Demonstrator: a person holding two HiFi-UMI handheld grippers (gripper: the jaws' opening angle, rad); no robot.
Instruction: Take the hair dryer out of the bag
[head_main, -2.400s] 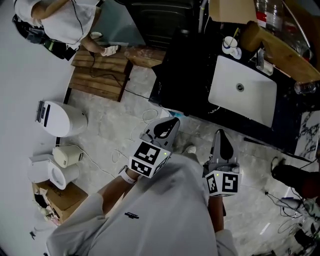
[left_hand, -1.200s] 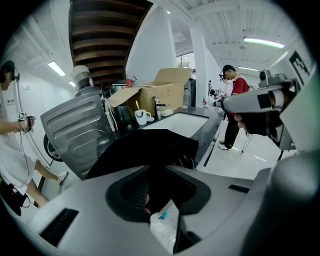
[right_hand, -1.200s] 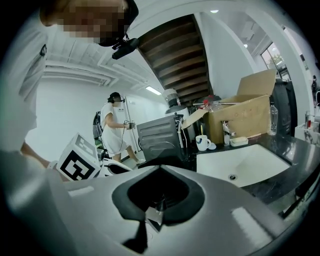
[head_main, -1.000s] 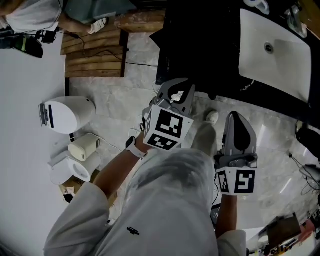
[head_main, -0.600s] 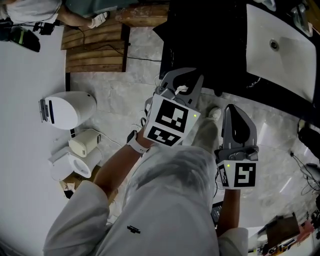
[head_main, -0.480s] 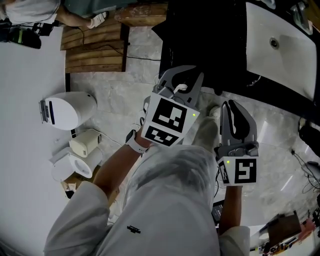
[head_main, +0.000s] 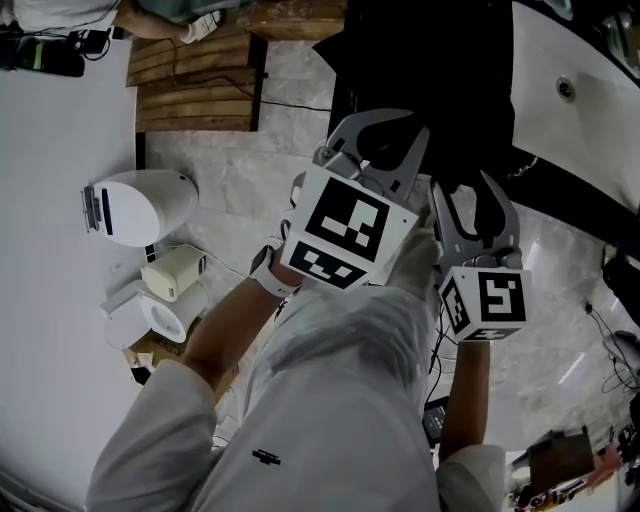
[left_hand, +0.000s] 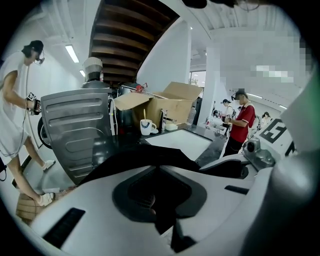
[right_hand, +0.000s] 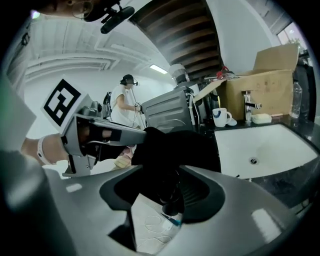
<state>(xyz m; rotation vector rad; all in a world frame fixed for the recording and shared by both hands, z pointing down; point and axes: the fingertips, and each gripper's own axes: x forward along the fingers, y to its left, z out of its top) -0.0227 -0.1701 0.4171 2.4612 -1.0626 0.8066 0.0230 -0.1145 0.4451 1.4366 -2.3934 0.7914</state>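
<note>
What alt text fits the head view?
From above, a person in a white shirt holds two grippers at a black bag by a dark counter: the left gripper is shut on its fabric, and the right gripper, whose jaws have just been opening, has the bag between them.

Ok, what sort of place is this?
Probably a workshop or recording studio staged as a washroom: a sink, a box on the counter behind it, and another person wearing headgear.

White sink (head_main: 590, 140), wooden pallet (head_main: 195, 95) (cable (head_main: 290, 102) across)
</note>
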